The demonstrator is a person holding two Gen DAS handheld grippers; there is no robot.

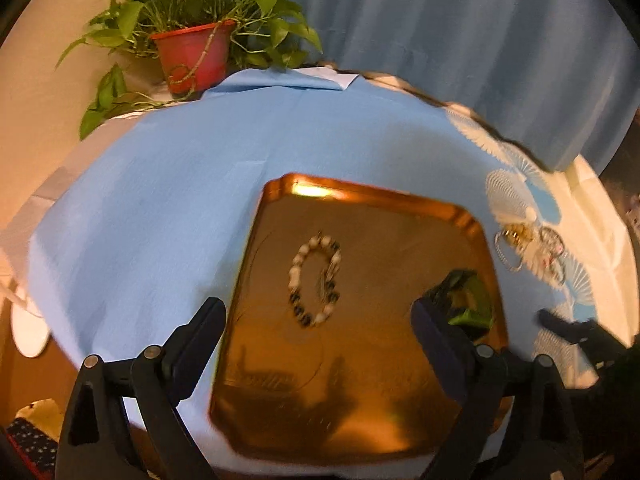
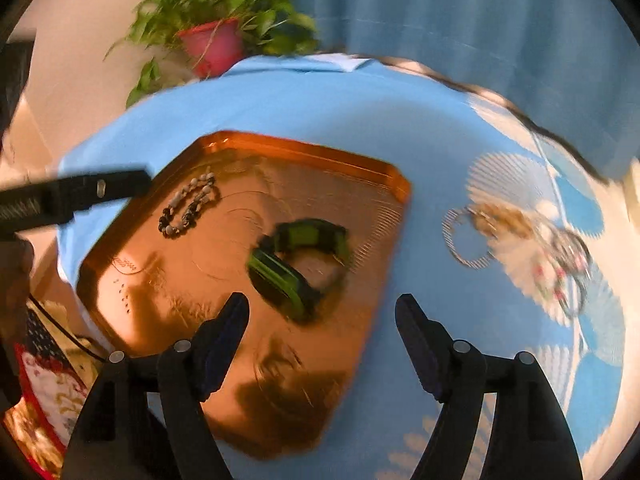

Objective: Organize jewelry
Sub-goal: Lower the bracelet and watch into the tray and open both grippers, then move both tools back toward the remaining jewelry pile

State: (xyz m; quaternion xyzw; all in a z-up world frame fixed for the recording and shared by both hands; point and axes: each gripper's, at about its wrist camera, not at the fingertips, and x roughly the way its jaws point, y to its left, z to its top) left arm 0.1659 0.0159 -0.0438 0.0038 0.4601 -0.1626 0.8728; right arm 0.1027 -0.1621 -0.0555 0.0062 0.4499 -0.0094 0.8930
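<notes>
A gold tray (image 1: 400, 208) (image 2: 320, 152) lies on the blue tablecloth. A white and black bead bracelet (image 1: 316, 280) (image 2: 188, 208) lies in it. A green and black bracelet (image 2: 300, 264) lies in the tray's right part, half hidden behind my left gripper's finger in the left wrist view (image 1: 468, 300). More jewelry (image 1: 528, 252) (image 2: 532, 248), rings and a pale tangle, lies on the cloth right of the tray. My left gripper (image 1: 320, 328) is open and empty above the tray's near part. My right gripper (image 2: 322, 320) is open and empty just short of the green bracelet.
A potted plant in a red pot (image 1: 192, 56) (image 2: 216, 44) stands at the table's far left. A blue curtain (image 1: 460, 32) hangs behind. The cloth's right part carries white fan patterns (image 2: 508, 176). The left gripper's body (image 2: 72, 196) enters the right wrist view from the left.
</notes>
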